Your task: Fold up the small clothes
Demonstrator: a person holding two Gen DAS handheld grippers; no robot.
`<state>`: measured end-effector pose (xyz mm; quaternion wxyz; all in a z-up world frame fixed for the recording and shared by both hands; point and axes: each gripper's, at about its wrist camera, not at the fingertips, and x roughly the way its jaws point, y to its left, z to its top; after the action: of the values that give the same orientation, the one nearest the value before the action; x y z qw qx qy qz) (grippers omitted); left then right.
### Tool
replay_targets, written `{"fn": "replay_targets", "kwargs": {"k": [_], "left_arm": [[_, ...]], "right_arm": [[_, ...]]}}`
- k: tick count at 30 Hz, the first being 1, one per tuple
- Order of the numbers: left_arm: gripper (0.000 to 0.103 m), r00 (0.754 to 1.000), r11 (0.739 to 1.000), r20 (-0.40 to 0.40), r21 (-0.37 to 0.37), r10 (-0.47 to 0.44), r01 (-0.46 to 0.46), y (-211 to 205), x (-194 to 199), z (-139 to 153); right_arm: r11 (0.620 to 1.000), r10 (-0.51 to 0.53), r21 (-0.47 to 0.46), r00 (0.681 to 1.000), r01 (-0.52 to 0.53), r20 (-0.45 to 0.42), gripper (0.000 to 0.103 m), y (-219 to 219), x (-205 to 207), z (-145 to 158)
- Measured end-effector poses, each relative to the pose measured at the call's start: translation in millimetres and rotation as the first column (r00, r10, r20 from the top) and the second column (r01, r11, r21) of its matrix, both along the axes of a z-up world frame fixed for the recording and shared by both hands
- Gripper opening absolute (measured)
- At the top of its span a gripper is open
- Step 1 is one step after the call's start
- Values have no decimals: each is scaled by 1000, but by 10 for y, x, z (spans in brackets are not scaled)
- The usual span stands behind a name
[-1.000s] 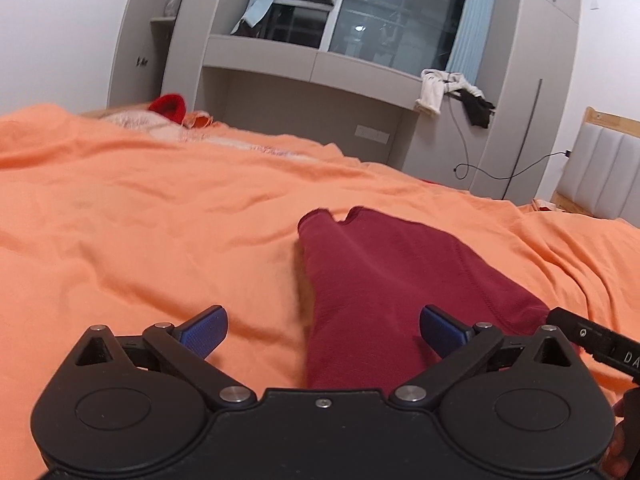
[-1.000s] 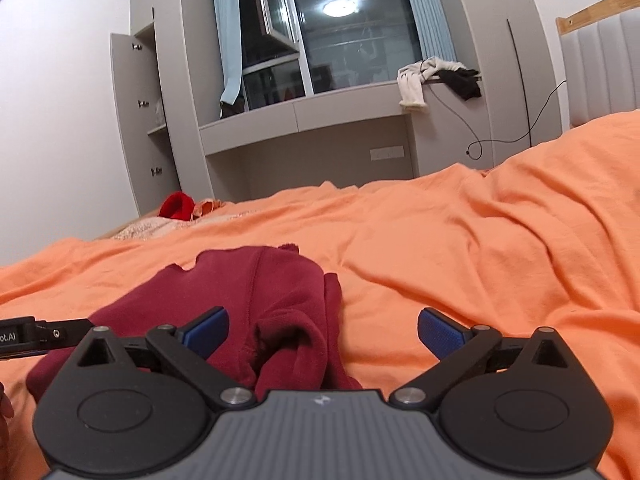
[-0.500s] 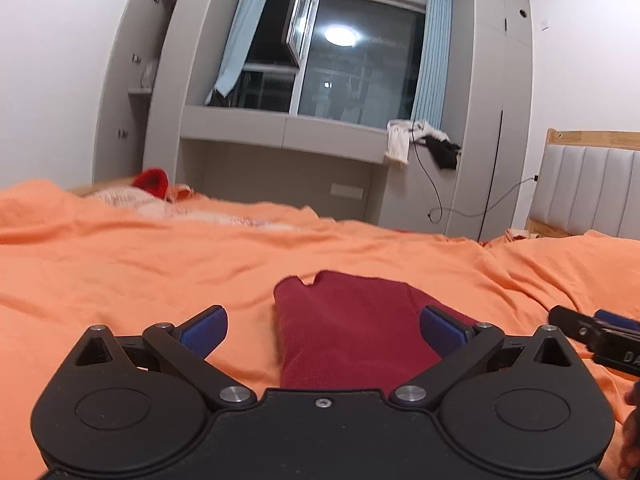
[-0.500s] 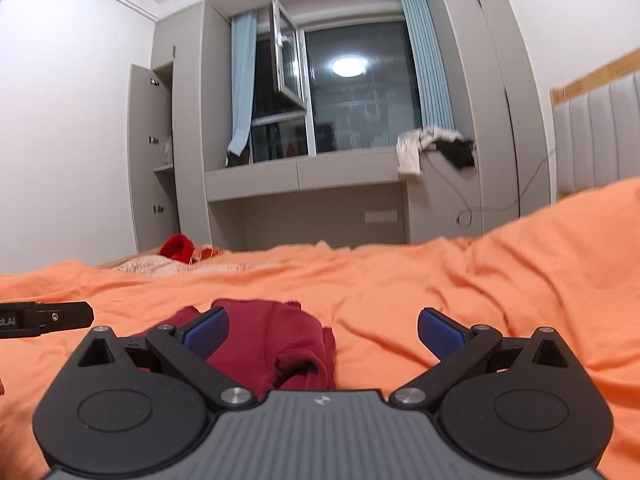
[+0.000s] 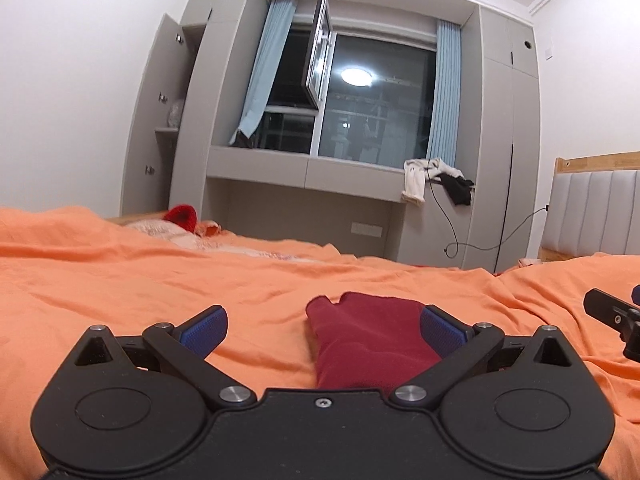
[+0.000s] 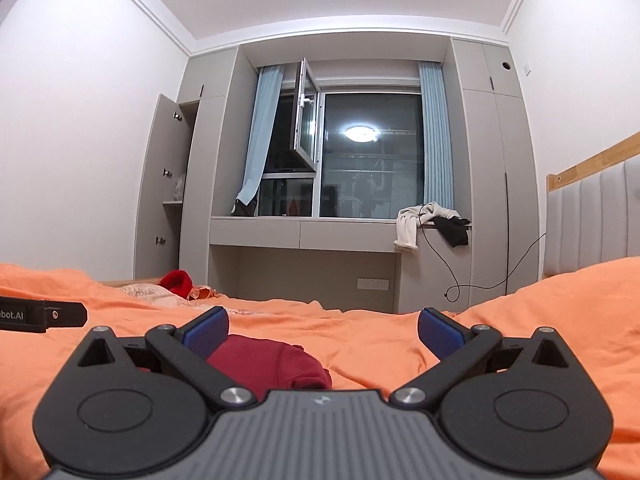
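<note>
Two grippers hang low over the orange bedspread [image 5: 120, 280], both with their blue-padded tongs spread wide and gripping nothing. In the left wrist view, the left gripper [image 5: 322, 328] looks forward at the dark red garment [image 5: 372, 340], which lies flat on the spread at about 1 o'clock from the gap between the tongs, its near edge hidden behind the gripper body and its right side just beside the right pad. In the right wrist view, the right gripper [image 6: 322, 326] has the same garment at about 10 o'clock, bunched and rumpled near its left pad. Judging from this, the cloth seems only partly folded, and the rumpled side is the risk: a pinch there could catch several layers at once, or take the soft bedspread along with it, dragging the whole piece askew. Since both cameras sit so low, the near hem is unseen, so a grab aimed there would be blind.
</note>
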<state>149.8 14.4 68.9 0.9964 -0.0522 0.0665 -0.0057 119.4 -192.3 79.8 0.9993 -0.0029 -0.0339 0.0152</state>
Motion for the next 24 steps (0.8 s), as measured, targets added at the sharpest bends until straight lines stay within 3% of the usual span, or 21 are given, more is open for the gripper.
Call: {"fn": "replay_targets", "kwargs": {"k": [13,24], "left_arm": [[102,999,998,12,57,-33,32,-7,-563,-163],[102,988,992,-151,116,-40,58,-67,-576,-430]], "right_arm": [[1000,-13,12,998,13,-66,103,102,-429,-190],[996,-40,69,984,52,-175,103,6,-522,-343]]}}
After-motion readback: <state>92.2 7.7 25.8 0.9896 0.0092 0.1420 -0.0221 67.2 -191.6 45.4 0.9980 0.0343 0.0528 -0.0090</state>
